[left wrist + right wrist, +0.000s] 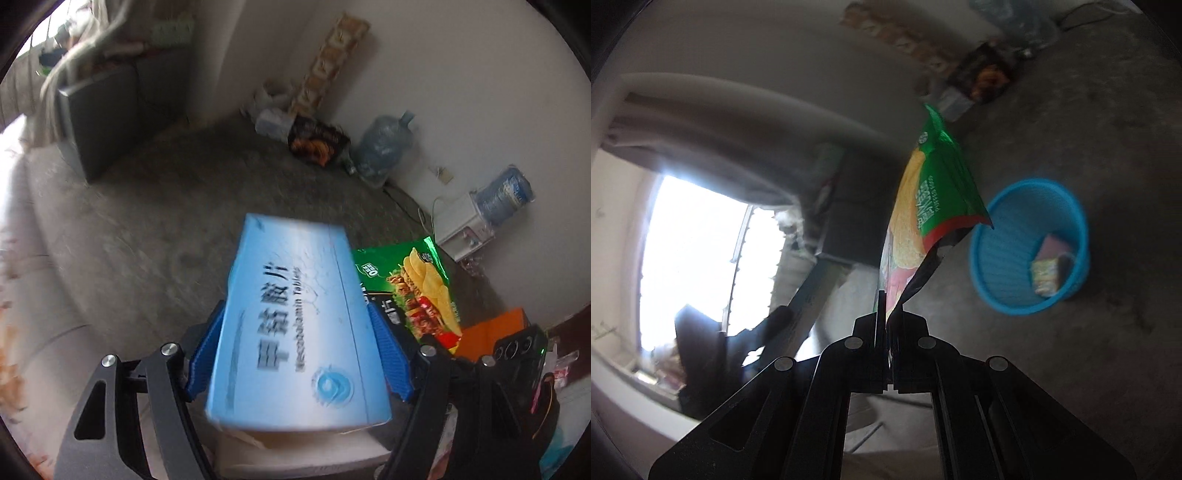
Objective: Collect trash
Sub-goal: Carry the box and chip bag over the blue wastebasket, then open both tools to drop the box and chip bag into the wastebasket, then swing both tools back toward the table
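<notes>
My left gripper [297,347] is shut on a light blue medicine box [295,325] with Chinese lettering, held in the air between its blue fingers [205,354]. A green crisp bag [421,291] shows just right of the box. In the right wrist view my right gripper [888,306] is shut on the bottom edge of that green crisp bag [934,199], which stands up from the jaws. A blue plastic waste basket [1015,291] stands on the floor to the right of the bag, with some wrappers [1049,271] inside.
The floor is grey concrete [155,206]. Two water jugs [384,144] and a white dispenser [461,229] stand by the far wall, with bags and boxes [317,140] in the corner. A dark cabinet [99,122] is at left. A bright window [690,251] shows in the right wrist view.
</notes>
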Tool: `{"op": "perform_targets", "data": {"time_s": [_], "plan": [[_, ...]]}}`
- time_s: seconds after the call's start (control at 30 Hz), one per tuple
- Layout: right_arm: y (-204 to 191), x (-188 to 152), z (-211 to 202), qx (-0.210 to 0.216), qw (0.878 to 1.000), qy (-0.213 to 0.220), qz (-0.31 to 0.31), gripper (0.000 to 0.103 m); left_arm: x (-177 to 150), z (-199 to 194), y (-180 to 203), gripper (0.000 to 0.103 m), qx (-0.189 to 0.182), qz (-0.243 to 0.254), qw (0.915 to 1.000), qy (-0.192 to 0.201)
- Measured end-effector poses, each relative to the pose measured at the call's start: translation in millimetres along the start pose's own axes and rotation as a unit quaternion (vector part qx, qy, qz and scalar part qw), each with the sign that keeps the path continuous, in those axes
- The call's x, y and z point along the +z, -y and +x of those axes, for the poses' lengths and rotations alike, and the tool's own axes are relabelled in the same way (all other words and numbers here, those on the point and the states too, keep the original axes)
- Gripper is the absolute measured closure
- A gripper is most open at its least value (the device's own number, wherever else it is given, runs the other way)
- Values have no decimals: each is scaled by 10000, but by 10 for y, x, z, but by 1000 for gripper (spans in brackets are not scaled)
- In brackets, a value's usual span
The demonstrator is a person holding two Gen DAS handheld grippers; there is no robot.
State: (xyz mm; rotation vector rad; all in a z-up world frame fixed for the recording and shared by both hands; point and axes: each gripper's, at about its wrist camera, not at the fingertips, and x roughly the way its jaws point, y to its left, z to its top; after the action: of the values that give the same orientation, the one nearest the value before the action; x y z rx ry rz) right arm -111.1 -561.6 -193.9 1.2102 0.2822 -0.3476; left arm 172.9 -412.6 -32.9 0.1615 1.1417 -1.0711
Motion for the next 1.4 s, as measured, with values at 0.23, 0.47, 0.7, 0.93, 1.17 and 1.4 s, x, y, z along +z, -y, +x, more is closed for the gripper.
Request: {"op": "perform_targets", "data": {"time_s": [0.23,0.47,0.7,0.93,1.17,1.4], "plan": [[558,155,538,-800,9966,179,-98,102,81,576,3,36,76,-1,9996,-289],[1154,259,1373,-1138,9918,-456,370,84,47,786,-155,38,176,-279,9983,-487],[1500,155,1440,-2127,9723,-841,490,41,57,500,-196,36,230,-392,9985,-305],[1349,39,974,-2577,9640,-609,-229,33,36,-54,-150,24,315,-359,9988,120],[1145,-19,544,-2618,9634,-376,-441,33,-228,-768,-366,19,399,-492,9962,602],[570,-110,312,-2269,9689,-192,-965,27,-769,-1566,-800,15,936,-831,9854,1156]]}}
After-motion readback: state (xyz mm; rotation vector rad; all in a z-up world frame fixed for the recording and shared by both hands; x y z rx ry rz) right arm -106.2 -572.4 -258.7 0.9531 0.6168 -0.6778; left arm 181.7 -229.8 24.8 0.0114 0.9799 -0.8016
